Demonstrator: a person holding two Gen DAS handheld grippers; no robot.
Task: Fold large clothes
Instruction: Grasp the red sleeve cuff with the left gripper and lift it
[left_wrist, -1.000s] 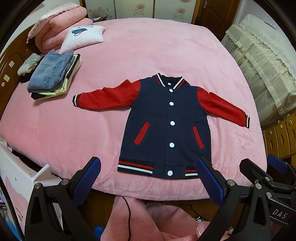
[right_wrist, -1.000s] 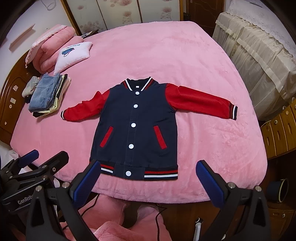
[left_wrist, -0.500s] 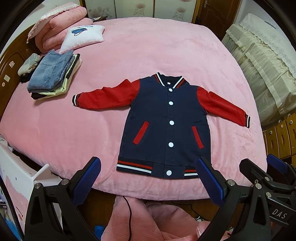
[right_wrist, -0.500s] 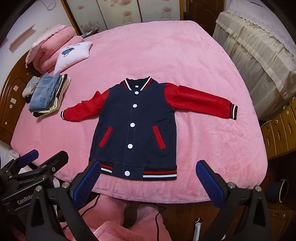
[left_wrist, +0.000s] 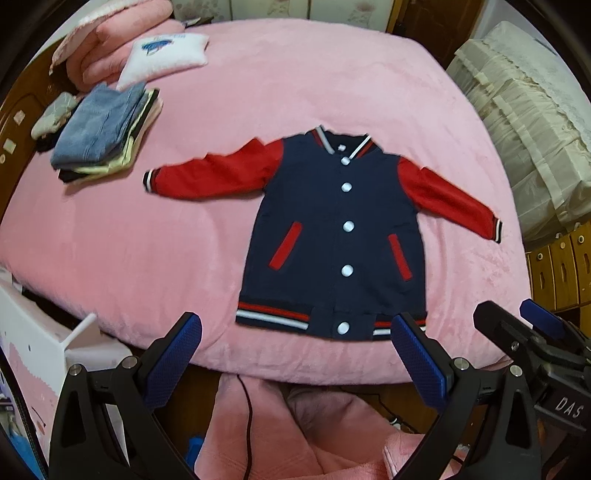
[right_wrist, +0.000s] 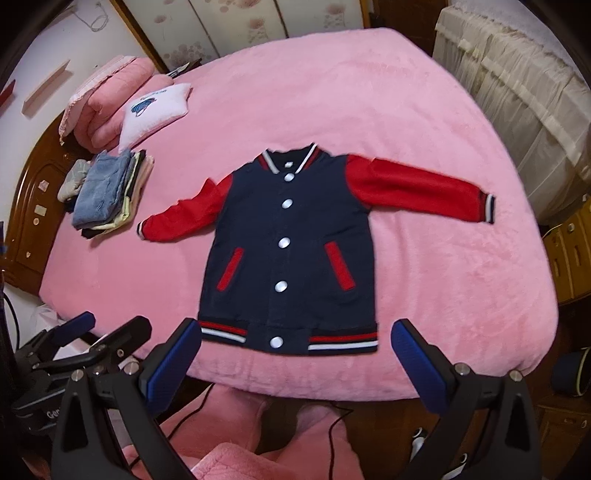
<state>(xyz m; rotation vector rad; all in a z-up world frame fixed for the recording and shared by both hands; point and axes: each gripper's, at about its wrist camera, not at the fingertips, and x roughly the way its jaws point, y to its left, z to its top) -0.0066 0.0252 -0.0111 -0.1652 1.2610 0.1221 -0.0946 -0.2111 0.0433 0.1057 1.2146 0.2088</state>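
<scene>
On the pink bed, my left view shows the jacket spread flat, sleeves out, beyond my gaping, empty left gripper. From my right view, the right gripper hangs equally wide near the hem; folded clothes lie far left.

left gripper: has edged toward the jacket; hem now between the wide-apart jaws.
right gripper: likewise nearer; hem now level with the jaw tips.
</scene>
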